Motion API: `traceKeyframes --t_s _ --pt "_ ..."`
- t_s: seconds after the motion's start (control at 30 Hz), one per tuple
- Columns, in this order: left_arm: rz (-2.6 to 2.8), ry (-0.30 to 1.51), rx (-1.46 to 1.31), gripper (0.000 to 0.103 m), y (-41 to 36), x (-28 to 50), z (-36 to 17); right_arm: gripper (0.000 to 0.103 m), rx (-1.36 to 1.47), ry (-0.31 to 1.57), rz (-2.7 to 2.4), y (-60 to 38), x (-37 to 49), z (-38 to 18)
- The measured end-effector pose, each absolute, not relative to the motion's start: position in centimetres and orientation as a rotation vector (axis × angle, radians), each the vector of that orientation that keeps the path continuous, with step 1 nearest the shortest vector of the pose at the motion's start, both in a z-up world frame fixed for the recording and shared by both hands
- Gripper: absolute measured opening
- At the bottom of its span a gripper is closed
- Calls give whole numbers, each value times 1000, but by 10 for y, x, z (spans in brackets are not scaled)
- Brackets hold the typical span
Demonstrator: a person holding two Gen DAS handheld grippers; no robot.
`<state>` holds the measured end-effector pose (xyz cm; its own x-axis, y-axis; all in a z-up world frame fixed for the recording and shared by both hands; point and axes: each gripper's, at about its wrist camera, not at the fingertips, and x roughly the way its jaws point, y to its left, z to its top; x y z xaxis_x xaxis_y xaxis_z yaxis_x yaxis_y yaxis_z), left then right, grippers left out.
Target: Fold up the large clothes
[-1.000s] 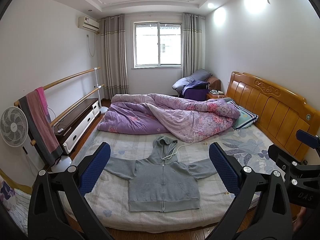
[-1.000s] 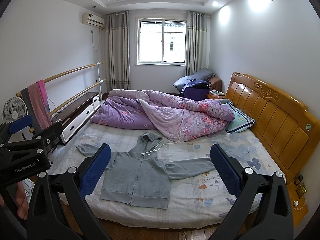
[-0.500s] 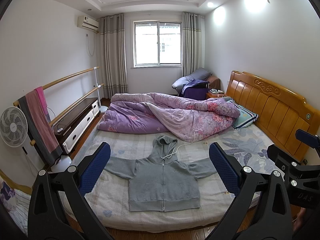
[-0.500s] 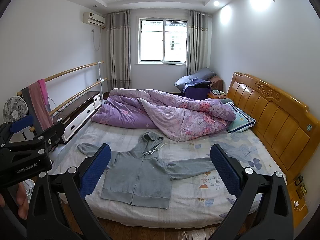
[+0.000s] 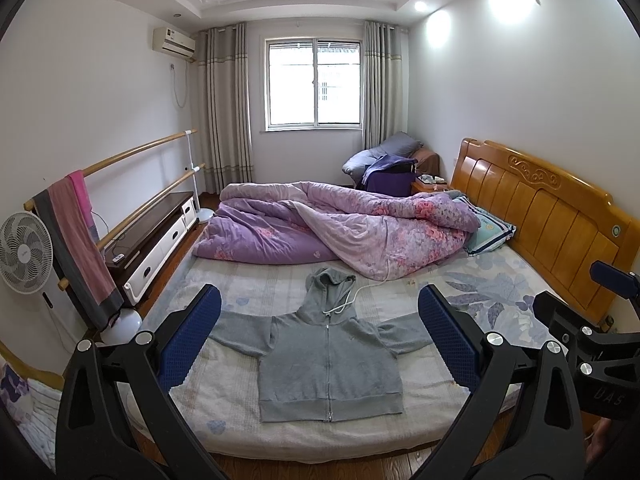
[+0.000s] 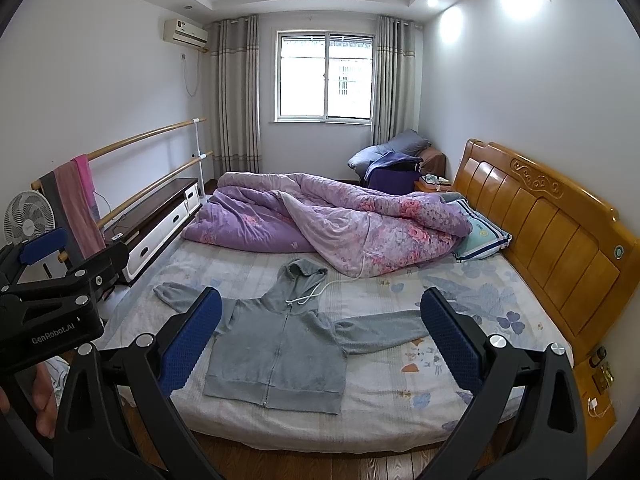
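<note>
Both our grippers, left [image 5: 319,338] and right [image 6: 321,340], hang spread wide and empty above the near bed edge; the grey hoodie [image 5: 328,360] lies flat, unfolded. Next we reach for a sleeve [image 6: 384,330].

A home bedroom: wooden-headboard bed [image 5: 540,216], rumpled purple quilt [image 5: 340,228], curtained window [image 5: 314,84].

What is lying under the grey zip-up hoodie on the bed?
The grey zip-up hoodie lies flat on the pale floral bed sheet. Whatever lies beneath the hoodie's body is covered.
</note>
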<state>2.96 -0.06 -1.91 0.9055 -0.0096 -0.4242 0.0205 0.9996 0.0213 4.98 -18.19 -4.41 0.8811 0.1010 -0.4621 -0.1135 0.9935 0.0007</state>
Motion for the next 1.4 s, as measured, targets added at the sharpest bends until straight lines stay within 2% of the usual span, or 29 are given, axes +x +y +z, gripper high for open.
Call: traceKeyframes --t_s 0.7,1.4 --pt "-37 520 21 98 51 60 -44 96 -4 525 60 -144 72 -62" --pt "164 582 20 98 8 197 -77 96 -64 591 269 -164 218 -110"
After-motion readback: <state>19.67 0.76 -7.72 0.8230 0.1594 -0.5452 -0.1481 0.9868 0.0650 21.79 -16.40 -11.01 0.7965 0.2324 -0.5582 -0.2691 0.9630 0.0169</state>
